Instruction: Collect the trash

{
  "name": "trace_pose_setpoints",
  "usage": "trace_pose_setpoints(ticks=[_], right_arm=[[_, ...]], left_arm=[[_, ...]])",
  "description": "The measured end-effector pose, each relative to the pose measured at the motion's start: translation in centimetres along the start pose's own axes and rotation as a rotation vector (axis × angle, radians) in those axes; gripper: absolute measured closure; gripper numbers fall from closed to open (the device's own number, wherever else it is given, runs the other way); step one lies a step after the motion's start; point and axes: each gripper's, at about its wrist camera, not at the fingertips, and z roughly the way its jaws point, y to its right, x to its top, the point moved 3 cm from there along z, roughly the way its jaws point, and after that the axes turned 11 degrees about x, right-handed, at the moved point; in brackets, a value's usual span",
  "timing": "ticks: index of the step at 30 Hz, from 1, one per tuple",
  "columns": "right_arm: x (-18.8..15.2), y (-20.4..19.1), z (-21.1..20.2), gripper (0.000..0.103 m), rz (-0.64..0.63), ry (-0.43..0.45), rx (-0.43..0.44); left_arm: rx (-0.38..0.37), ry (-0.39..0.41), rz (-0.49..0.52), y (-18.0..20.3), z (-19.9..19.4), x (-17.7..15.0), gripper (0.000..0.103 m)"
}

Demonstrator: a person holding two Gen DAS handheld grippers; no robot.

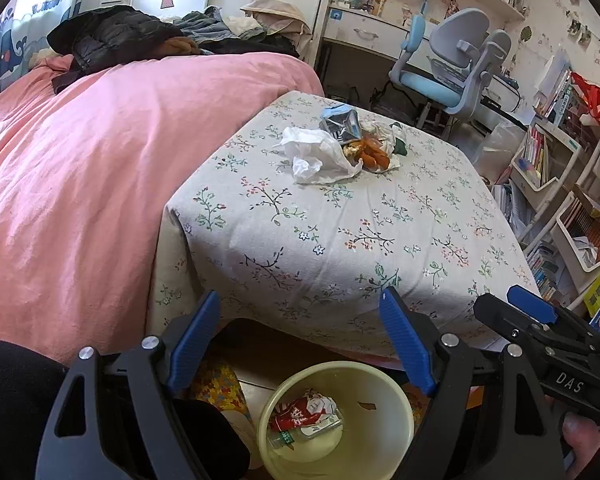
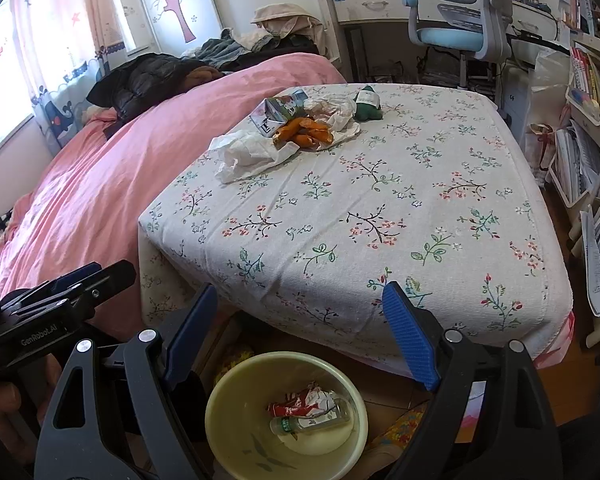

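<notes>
A pile of trash lies at the far side of the floral-cloth table [image 1: 340, 240] [image 2: 380, 220]: a crumpled white plastic bag [image 1: 312, 156] [image 2: 248, 152], orange peel [image 1: 374, 152] [image 2: 304, 132], a crushed carton [image 1: 342, 122] [image 2: 278, 114] and a green wrapper [image 1: 400, 146] [image 2: 366, 106]. A cream bin [image 1: 384, 412] [image 2: 228, 436] stands on the floor below the table's near edge, holding a red wrapper [image 1: 300, 414] [image 2: 296, 402] and a small clear bottle [image 2: 312, 420]. My left gripper [image 1: 300, 308] and right gripper [image 2: 300, 300] are both open and empty above the bin.
A bed with a pink cover [image 1: 80, 180] [image 2: 100, 184] adjoins the table's left side, dark clothes [image 1: 116, 36] piled on it. A blue-grey desk chair [image 1: 456, 72] [image 2: 456, 12] stands behind. Bookshelves [image 1: 560, 184] [image 2: 588, 120] line the right.
</notes>
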Motion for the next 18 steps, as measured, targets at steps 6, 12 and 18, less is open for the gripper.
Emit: trace_pose_setpoints(ticks=[6, 12, 18], right_arm=[[-0.05, -0.1, 0.06, 0.022, -0.002, -0.002, -0.002], [-0.06, -0.11, 0.06, 0.022, -0.001, -0.001, -0.001], [-0.08, -0.18, 0.1, 0.022, -0.003, -0.003, -0.002]], left_arm=[[0.001, 0.001, 0.0, 0.01, -0.02, 0.0, 0.024], [0.0, 0.0, 0.0, 0.0, -0.02, 0.01, 0.024], [0.001, 0.0, 0.005, 0.09, -0.01, -0.02, 0.024]])
